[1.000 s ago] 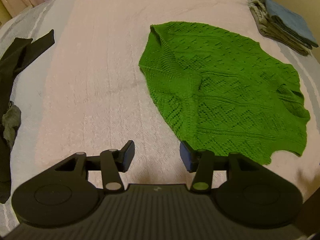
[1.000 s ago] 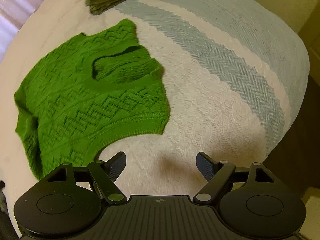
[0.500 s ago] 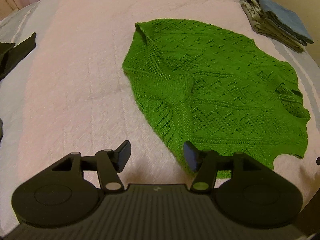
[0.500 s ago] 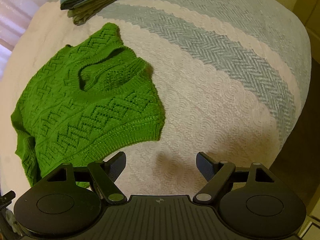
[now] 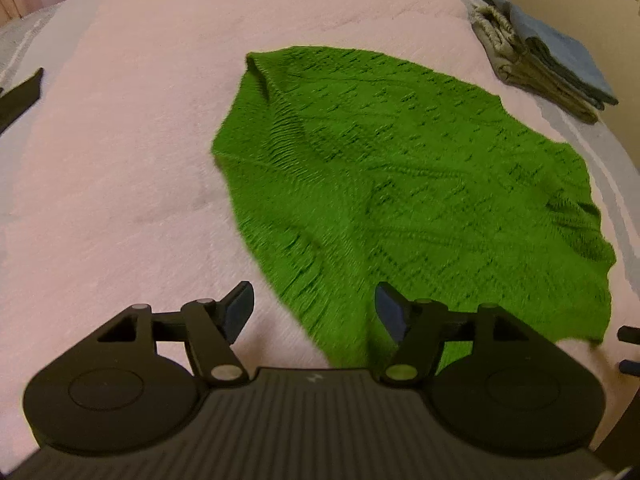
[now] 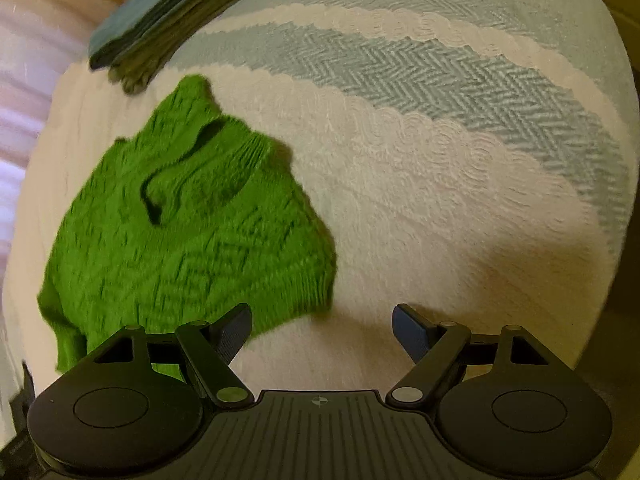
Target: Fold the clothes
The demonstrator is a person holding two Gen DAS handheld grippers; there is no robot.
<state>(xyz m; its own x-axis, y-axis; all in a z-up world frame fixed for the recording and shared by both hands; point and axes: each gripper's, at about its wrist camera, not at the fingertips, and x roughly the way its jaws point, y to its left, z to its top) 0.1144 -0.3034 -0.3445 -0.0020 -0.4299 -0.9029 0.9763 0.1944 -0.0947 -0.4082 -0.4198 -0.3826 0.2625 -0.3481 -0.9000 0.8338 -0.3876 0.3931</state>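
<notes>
The green knitted sweater [image 5: 408,192] was spread flat on the bed [image 5: 120,160], its long axis running from the near hem edge toward the far neckline. In the left wrist view its near left corner lay just ahead of the left gripper [image 5: 314,310], between the two fingers and slightly toward the right one. The fingers of that gripper had just been opening; they stood spread apart, with the cloth below them but not pinched.

In the right wrist view the sweater [image 6: 192,240] was seen to the left, its near right corner just beyond the left finger of the right gripper [image 6: 322,330]. The fingers of this gripper were released and wide, with only bare bedspread between them. So the right gripper was judged to be set a little to the right of its corner, while the left gripper was already lined up over its own. A sideways shift to the left was judged necessary for the right one before both near corners could be taken.

A stack of folded clothes [image 5: 544,76] lay at the far right of the bed, well apart from the sweater.
</notes>
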